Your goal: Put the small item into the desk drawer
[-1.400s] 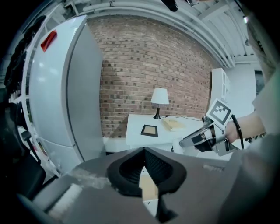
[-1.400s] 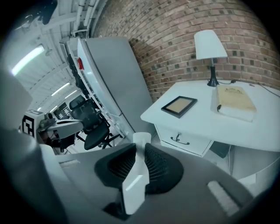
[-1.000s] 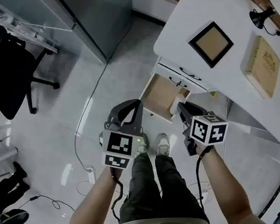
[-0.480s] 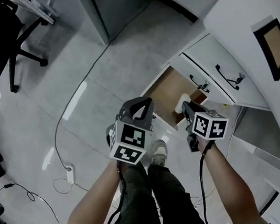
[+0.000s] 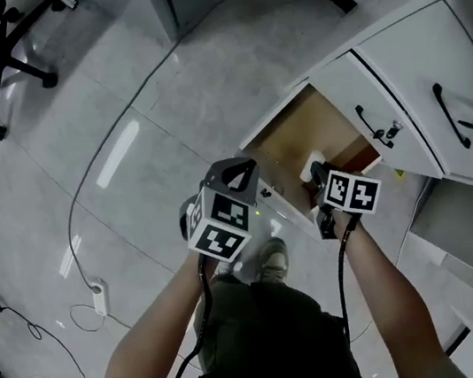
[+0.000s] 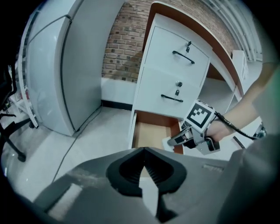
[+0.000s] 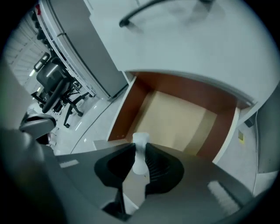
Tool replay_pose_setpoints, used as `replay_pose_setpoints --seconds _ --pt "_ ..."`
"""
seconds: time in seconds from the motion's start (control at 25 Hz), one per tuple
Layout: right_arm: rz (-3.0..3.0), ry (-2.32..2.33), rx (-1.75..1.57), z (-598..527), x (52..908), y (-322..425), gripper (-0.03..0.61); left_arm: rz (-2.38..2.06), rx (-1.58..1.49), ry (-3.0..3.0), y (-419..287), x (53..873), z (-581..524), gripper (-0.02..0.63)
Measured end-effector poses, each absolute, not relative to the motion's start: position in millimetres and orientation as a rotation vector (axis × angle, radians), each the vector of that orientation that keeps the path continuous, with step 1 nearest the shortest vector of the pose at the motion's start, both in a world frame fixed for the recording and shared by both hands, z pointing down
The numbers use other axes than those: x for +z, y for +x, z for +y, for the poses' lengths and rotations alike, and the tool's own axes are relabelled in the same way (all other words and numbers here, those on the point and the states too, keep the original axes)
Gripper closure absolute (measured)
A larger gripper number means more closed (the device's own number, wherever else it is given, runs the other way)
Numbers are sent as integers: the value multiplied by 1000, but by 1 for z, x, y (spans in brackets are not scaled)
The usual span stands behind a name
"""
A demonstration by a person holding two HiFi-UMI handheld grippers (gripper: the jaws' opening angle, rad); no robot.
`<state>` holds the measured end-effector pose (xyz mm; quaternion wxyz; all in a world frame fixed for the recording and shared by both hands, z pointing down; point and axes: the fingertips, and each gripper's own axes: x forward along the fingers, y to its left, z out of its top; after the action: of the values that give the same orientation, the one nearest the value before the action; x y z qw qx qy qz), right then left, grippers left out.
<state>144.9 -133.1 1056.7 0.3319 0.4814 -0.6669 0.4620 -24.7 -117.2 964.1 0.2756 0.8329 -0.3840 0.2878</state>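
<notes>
The bottom desk drawer [image 5: 303, 132] stands pulled open, its pale wooden floor [image 7: 175, 118] bare. My right gripper [image 5: 315, 172] hangs over the drawer's near edge, shut on a small white item [image 7: 139, 154] that sticks out past the jaw tips. That white item [image 5: 314, 167] shows just above the drawer front in the head view. My left gripper [image 5: 236, 175] is held to the left of the drawer above the floor, its jaws shut with nothing between them [image 6: 144, 168]. The left gripper view shows the right gripper [image 6: 186, 136] at the drawer's right side.
Two closed white drawers with black handles [image 5: 453, 116] sit above the open one. A grey cabinet [image 6: 52, 74] stands to the left on the tiled floor. A cable [image 5: 105, 152] and power strip [image 5: 100, 296] lie on the floor. An office chair base [image 5: 7, 51] is far left.
The head view has swung down and closer to the drawer. Both grippers have come nearer the open drawer, the right one still holding the white item.
</notes>
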Motion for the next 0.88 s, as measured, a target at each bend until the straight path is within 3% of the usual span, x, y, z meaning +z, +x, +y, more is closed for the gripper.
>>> replay_pose_setpoints --seconds 0.52,0.64,0.76,0.88 --pt "-1640 1152 1296 -121 1168 144 488 -1024 807 2239 -19 1042 -139 611" --pt "-1634 1161 1301 -119 1164 148 492 -1020 810 2242 -19 1041 -140 611" --pt "-1649 1164 1283 -119 1143 148 548 -1018 810 2236 -20 1026 -139 611" --pt "-1694 1172 1285 -121 1108 143 548 -998 833 2239 -20 1002 -133 612"
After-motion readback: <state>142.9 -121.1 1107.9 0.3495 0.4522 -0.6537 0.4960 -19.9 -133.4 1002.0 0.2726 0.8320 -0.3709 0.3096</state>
